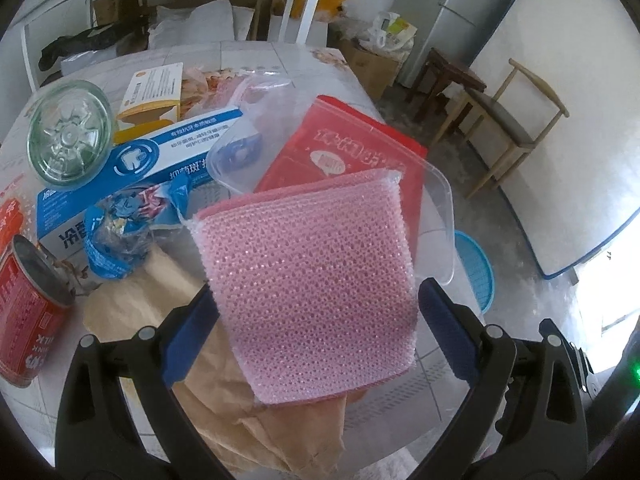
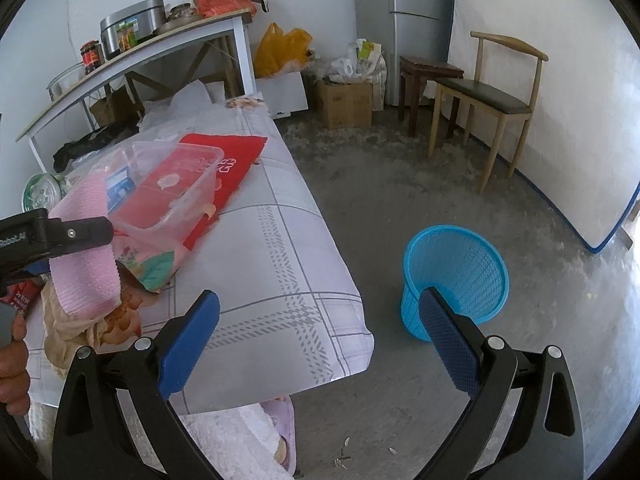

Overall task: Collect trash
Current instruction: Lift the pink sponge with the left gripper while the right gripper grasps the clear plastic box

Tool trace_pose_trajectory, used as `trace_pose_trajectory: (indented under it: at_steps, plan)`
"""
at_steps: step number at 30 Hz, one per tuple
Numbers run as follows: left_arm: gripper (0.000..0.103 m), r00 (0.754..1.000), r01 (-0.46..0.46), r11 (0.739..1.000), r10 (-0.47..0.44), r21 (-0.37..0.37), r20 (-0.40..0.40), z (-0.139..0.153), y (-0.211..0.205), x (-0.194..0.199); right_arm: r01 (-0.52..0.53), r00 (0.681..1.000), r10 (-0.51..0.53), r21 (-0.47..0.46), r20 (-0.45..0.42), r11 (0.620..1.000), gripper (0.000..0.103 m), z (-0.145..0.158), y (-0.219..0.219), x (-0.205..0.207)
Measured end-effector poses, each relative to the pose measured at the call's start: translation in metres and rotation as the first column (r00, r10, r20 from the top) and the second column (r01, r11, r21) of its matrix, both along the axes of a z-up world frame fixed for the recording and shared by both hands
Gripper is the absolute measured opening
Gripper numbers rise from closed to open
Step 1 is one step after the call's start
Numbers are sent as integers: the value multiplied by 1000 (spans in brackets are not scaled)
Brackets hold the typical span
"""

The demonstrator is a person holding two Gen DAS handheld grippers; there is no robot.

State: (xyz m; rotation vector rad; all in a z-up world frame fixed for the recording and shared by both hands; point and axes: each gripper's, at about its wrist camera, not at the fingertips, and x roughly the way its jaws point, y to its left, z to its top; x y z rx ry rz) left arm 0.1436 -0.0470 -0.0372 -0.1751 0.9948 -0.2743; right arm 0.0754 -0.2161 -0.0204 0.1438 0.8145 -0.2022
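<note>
My left gripper [image 1: 316,320] is shut on a pink mesh scouring pad [image 1: 308,280] and holds it above the table; the pad also shows in the right wrist view [image 2: 84,248], clamped in the left gripper's black fingers [image 2: 80,232]. My right gripper [image 2: 320,336] is open and empty, past the table's near corner, over the floor. A blue plastic waste basket [image 2: 456,276] stands on the floor right of the table; its rim shows in the left wrist view [image 1: 478,276].
The table [image 2: 280,264] holds a clear plastic box [image 2: 172,196], a red packet [image 1: 352,148], a toothpaste box [image 1: 160,160], a glass jar [image 1: 68,136], a red can [image 1: 28,304], a blue wrapper [image 1: 120,232] and brown paper [image 1: 240,400]. A chair [image 2: 488,100] stands by the wall.
</note>
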Motion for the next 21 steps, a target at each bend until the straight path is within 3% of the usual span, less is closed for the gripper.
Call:
trace_pose_trajectory:
  at_steps: [2,7,13,21]
  plan:
    - [79,1000,0,1000,0,-10,0,0,2,-1,-2,1000,2,3,-5,1000,97,0,0,1]
    - [77,1000,-21,998,20,-56,-6,-1,12,-2,-4,1000,4,-8,0,1000,97,7,1,0]
    - [77,997,-2,993,12,-121,77,15,22,-14,18,999,-17,-17,32,1000,97,21,-3,-9]
    - [77,975,69,973,-19,-220,221,46,47,-43,29,996,-28,-16,83,999,97,42,-13,-8]
